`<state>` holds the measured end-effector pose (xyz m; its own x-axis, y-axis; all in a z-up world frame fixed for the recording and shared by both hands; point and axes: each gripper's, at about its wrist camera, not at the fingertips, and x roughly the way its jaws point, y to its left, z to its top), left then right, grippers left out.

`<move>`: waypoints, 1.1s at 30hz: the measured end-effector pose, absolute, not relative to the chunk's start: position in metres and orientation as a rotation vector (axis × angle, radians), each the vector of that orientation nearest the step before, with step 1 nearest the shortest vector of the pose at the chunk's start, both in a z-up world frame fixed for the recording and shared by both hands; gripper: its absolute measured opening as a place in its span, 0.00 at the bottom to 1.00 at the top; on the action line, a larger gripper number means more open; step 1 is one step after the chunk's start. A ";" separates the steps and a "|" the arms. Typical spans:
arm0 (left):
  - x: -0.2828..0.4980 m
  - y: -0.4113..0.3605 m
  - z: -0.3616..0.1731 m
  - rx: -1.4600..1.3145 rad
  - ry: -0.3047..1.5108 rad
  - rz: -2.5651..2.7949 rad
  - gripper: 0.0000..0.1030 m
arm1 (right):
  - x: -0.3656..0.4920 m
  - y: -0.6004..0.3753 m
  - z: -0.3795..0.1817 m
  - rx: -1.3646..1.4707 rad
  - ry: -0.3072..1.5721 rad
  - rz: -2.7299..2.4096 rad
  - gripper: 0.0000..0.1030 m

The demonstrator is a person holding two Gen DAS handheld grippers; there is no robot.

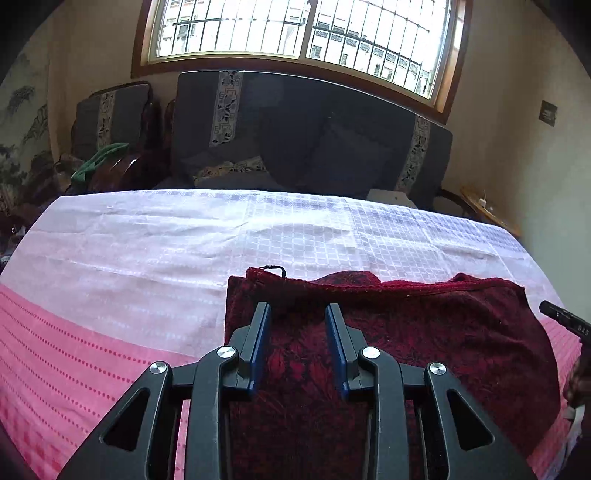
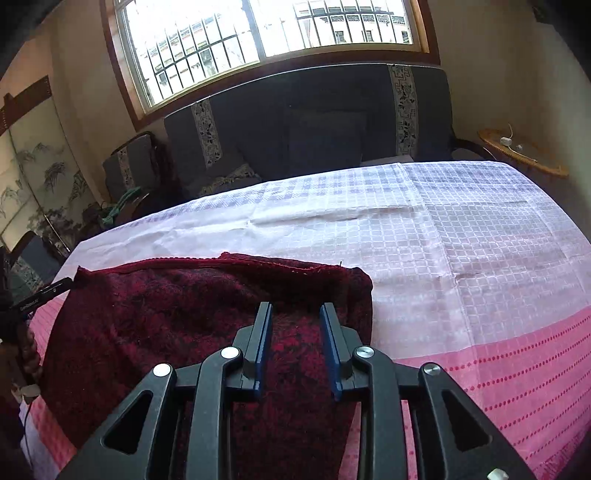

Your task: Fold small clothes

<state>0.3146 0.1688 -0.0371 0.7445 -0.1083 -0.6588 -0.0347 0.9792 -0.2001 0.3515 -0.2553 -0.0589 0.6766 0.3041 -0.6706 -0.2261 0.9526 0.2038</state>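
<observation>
A dark red patterned cloth (image 1: 424,332) lies folded on the pink and white bedspread (image 1: 129,258). It also shows in the right wrist view (image 2: 177,306). My left gripper (image 1: 298,310) is open and hovers over the cloth's left part, with nothing between its blue pads. My right gripper (image 2: 295,309) is open over the cloth's right part, also empty. A small black loop (image 1: 273,268) sticks out at the cloth's far left corner. The tip of the right gripper (image 1: 565,321) shows at the right edge of the left wrist view.
The bedspread (image 2: 461,240) stretches wide beyond and beside the cloth. A dark sofa (image 1: 314,140) stands behind the bed under a barred window (image 1: 295,29). A small wicker side table (image 2: 524,155) stands at the far right.
</observation>
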 end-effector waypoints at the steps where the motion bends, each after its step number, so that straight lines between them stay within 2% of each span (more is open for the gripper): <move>1: 0.303 0.170 -0.032 -0.205 0.729 -0.026 0.44 | 0.338 -0.252 -0.054 0.085 0.770 0.313 0.25; 2: 0.290 0.173 -0.029 -0.208 0.724 -0.011 0.49 | 0.323 -0.248 -0.052 0.053 0.765 0.320 0.25; 5: 0.244 0.179 -0.031 -0.238 0.706 -0.020 0.50 | 0.281 -0.238 -0.061 -0.048 0.779 0.319 0.25; 9: 0.199 0.175 -0.062 -0.177 0.770 0.036 0.50 | 0.246 -0.239 -0.091 -0.103 0.832 0.281 0.23; 12: 0.185 0.177 -0.090 -0.180 0.853 0.072 0.49 | 0.240 -0.246 -0.103 -0.075 0.847 0.266 0.23; 16: 0.189 0.187 -0.094 -0.229 0.873 0.068 0.48 | 0.245 -0.244 -0.106 -0.090 0.864 0.264 0.24; 20: 0.177 0.182 -0.085 -0.186 0.838 0.053 0.48 | 0.241 -0.256 -0.102 -0.007 0.843 0.268 0.24; 25: 0.154 0.172 -0.042 -0.051 0.704 0.129 0.52 | 0.206 -0.272 -0.079 0.075 0.659 0.232 0.29; 28: 0.151 0.162 -0.029 0.028 0.675 0.153 0.58 | 0.206 -0.278 -0.082 0.099 0.671 0.199 0.31; 33: 0.154 0.150 -0.025 0.131 0.652 0.181 0.60 | 0.212 -0.288 -0.086 0.146 0.708 0.162 0.34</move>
